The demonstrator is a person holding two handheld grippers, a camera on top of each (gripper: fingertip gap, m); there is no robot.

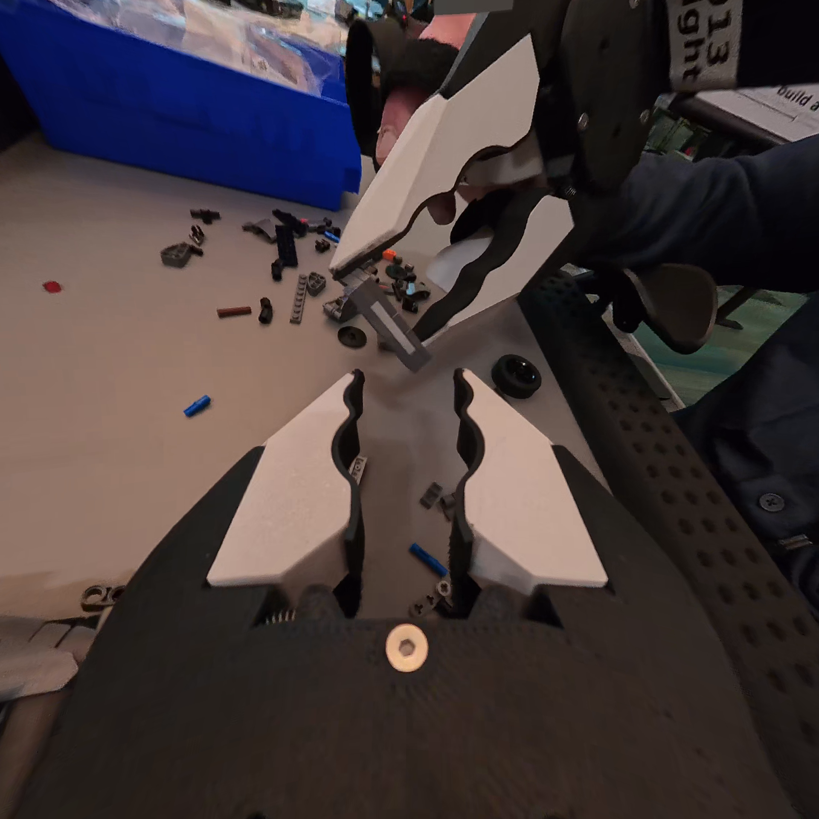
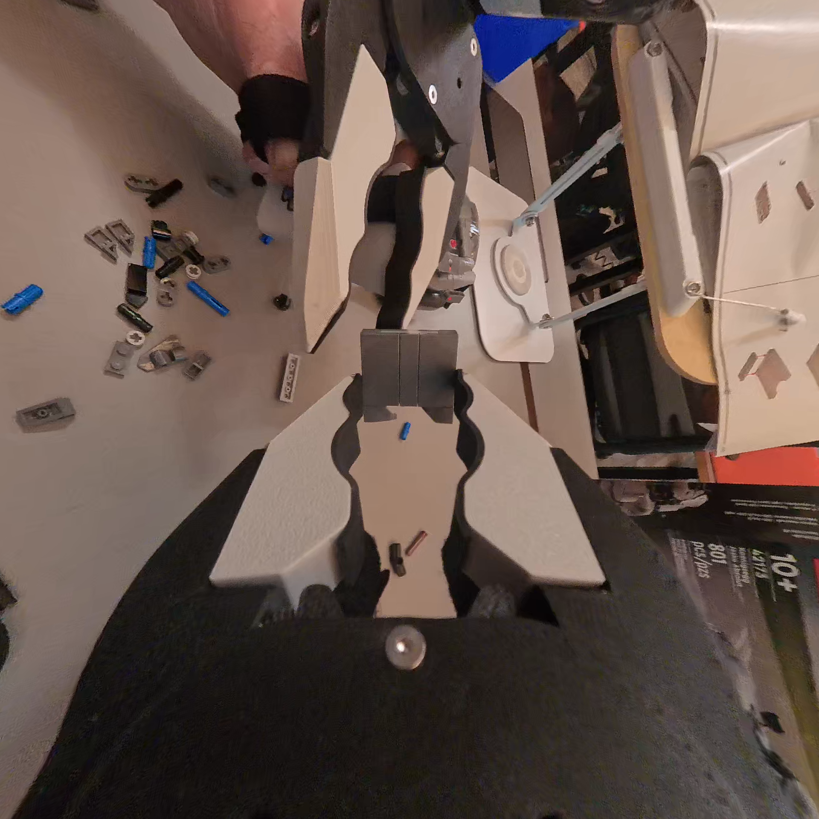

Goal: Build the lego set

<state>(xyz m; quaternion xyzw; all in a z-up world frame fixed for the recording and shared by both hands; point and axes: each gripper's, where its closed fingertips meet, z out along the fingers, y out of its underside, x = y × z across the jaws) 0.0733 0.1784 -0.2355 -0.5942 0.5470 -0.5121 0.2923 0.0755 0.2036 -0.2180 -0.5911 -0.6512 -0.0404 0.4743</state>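
Note:
My right gripper is shut on a flat dark grey lego assembly, gripping it by its sides between the fingertips. In the left wrist view the right gripper reaches in from the upper right and holds the assembly tilted just above the table. My left gripper is open and empty, its tips just below the assembly. In the right wrist view the left gripper comes from the top, one fingertip close to the assembly's far edge.
A blue bin stands at the back left. Loose lego pieces lie scattered on the pale table, with a black tyre and a blue pin. A black perforated rail edges the table. The lego box lies at right. Both grippers' tips are roughly 12 cm from the blue pin. My right wrist view looks at it from another angle.

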